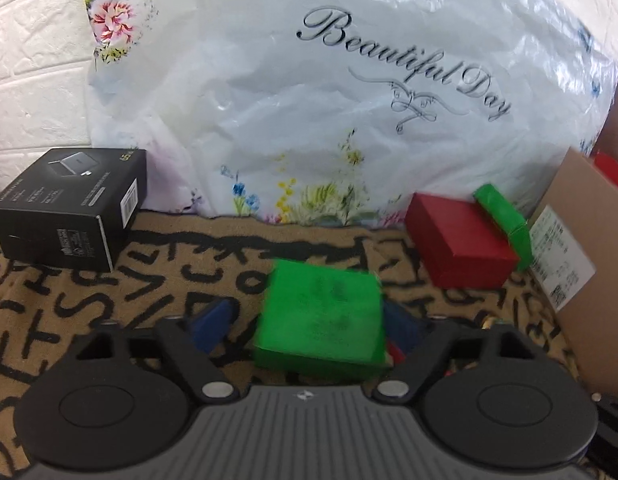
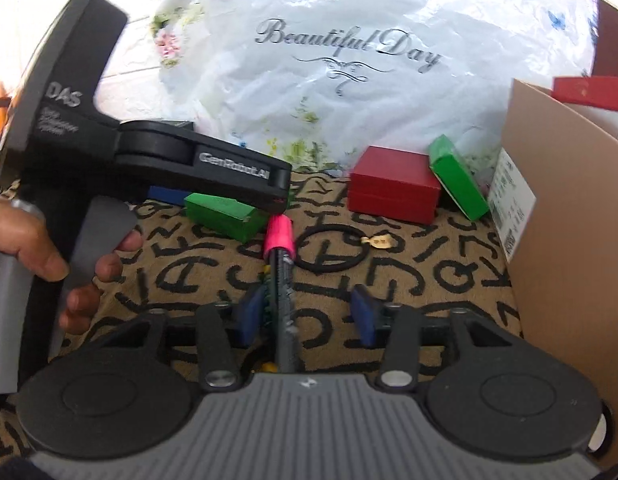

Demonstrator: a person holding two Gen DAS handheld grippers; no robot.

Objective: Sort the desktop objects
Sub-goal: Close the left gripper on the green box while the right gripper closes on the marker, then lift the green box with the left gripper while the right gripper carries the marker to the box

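A green box (image 1: pixel 321 316) is bracketed by the spread left tongs (image 1: pixel 305 320) and needs pinching, while the spread right tongs (image 2: pixel 305 312) straddle a pink-capped pen (image 2: pixel 280 256).

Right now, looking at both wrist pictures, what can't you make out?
- Left wrist: print on the green box between the left claw's pads is motion-blurred, and whether the pads touch it is unclear.
- Left wrist: the brown carton's inside is cut off by the right edge.
- Right wrist: the pen's lower end hides behind the right claw's body.
- Right wrist: the carton label is too small to read.
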